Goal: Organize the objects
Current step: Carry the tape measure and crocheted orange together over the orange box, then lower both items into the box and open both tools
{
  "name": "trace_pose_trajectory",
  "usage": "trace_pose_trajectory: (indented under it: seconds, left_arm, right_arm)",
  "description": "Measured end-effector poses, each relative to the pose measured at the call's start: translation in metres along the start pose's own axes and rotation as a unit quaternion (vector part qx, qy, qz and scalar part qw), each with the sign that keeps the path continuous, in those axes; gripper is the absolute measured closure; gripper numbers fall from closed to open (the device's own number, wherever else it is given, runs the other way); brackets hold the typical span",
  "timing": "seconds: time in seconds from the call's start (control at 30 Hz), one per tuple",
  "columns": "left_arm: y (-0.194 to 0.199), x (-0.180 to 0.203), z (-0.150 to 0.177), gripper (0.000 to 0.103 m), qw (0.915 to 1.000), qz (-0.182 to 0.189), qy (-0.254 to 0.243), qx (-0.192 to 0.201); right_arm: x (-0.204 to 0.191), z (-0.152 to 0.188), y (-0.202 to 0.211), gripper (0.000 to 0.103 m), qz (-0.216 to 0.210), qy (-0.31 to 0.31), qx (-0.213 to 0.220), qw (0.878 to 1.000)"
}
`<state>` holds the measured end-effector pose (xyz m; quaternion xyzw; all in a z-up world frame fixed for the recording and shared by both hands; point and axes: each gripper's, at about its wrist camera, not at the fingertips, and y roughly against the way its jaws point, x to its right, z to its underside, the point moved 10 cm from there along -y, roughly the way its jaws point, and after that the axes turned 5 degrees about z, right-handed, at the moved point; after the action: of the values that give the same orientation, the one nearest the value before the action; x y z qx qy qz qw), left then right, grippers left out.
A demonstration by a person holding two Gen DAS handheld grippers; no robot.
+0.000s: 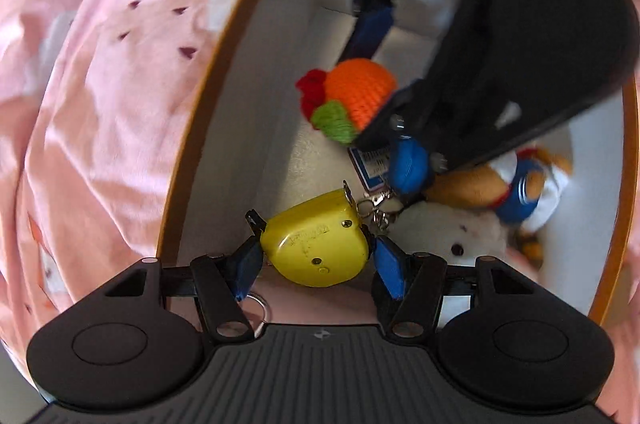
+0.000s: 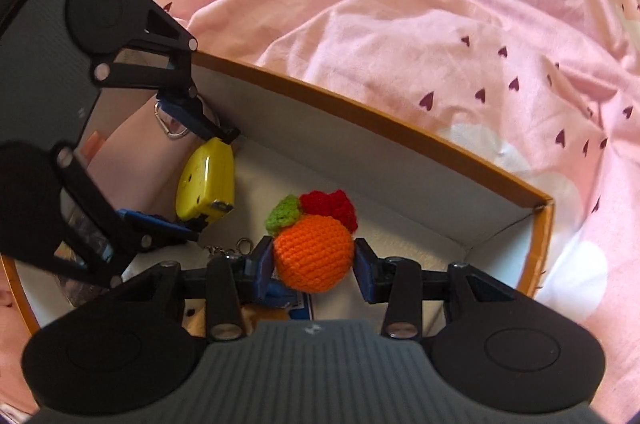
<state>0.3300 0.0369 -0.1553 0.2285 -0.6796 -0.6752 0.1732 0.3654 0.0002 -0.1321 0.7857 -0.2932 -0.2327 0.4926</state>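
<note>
My left gripper [image 1: 316,250] is shut on a yellow tape measure [image 1: 316,244], its blue pads pressing both flat sides. It points down inside a box with an orange rim [image 1: 224,64] and white walls. My right gripper [image 2: 314,260] is shut on an orange crochet fruit [image 2: 314,256] with a green leaf and a red tuft, also held inside the box [image 2: 360,112]. In the left wrist view the right gripper [image 1: 384,96] comes in from the upper right with the crochet fruit [image 1: 360,96]. In the right wrist view the left gripper [image 2: 200,180] holds the tape measure [image 2: 206,180] at the left.
On the box floor lie a tan plush toy in blue and white clothes [image 1: 500,188], a white plush [image 1: 460,236], a metal keychain [image 1: 376,208] and a blue tag [image 1: 370,168]. A pink bedsheet with small dark hearts [image 2: 460,44] surrounds the box.
</note>
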Motion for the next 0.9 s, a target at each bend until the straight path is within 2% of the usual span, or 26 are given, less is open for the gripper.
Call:
trace_pose_trajectory:
  seconds: [0.2,0.33,0.57,0.7,0.9]
  left_arm:
    - [-0.005,0.016,0.001,0.033,0.9947,-0.022,-0.087,-0.049]
    - [-0.009,0.024,-0.001,0.032,0.9891,-0.032,-0.123,-0.075]
    - [-0.004,0.029,0.006,0.028,0.9901,-0.041,-0.119,-0.061]
    - [0.001,0.031,0.011,0.027,0.9923,-0.044,-0.106,-0.048]
    - [0.017,0.033,0.023,0.032,0.9970,-0.034,-0.069,-0.010]
  right_arm:
    - [-0.001,-0.001,-0.013,0.059,-0.035,-0.085,-0.020,0.996]
    - [-0.001,0.000,-0.017,0.059,-0.027,-0.113,-0.015,0.993]
    - [-0.002,0.003,-0.030,0.059,-0.034,-0.140,-0.025,0.989]
    - [0.003,0.006,-0.033,0.059,-0.019,-0.149,-0.028,0.988]
    - [0.004,0.006,-0.027,0.059,-0.024,-0.152,-0.028,0.988]
